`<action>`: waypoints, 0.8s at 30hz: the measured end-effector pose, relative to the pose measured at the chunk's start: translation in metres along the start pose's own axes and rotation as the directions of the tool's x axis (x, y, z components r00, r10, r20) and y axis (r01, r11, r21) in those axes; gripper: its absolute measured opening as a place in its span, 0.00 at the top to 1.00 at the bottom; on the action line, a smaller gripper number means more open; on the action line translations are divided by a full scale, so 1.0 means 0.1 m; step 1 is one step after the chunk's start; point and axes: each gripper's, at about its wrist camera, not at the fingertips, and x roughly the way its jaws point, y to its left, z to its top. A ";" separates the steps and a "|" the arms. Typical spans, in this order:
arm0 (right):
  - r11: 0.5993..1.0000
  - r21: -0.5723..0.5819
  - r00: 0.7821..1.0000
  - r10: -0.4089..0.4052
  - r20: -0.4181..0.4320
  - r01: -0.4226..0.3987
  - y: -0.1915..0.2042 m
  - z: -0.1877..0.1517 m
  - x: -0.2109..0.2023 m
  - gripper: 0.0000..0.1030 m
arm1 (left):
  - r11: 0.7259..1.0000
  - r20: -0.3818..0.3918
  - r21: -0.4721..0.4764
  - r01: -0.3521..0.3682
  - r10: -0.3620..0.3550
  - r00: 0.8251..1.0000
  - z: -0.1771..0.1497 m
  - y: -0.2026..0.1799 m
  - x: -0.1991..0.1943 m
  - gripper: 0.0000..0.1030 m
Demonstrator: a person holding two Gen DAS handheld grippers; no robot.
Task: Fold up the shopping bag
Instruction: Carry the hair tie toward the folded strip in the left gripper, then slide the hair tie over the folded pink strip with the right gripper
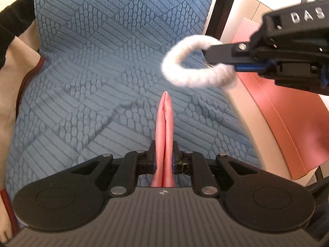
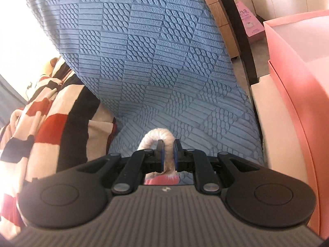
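Bag point(image 1: 164, 131): pink fabric, gathered into a narrow doubled strip, held up over the blue cover point(image 1: 98, 65).

Left gripper point(image 1: 164, 156): jaws nearly closed, pinching the pink strip, which runs up through them and pokes out over the cover.

Right gripper point(image 2: 168, 154): jaws nearly closed on the handle point(image 2: 162, 135), a fluffy white loop arching out past the fingers. From the left view the loop hangs above the cover's right edge.

Cover: textured blue, draped over a seat; landmark for all above.

Red box point(image 2: 298, 82): just right of the cover.

Striped cloth point(image 2: 41, 113): left of the cover.

Step, as judged: both ends gripped and aloft, bag not yet laid down.

Next move likely calls for bringing the handle end toward the pink strip above the cover, keeping both pinches firm so the slippery fabric does not slide out.
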 end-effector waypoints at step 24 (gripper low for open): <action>0.995 0.013 0.975 -0.099 -0.200 0.104 -0.18 -0.13 0.55 0.65 | 0.986 0.009 0.158 -0.057 0.057 0.998 -0.08 -0.21 0.07 0.85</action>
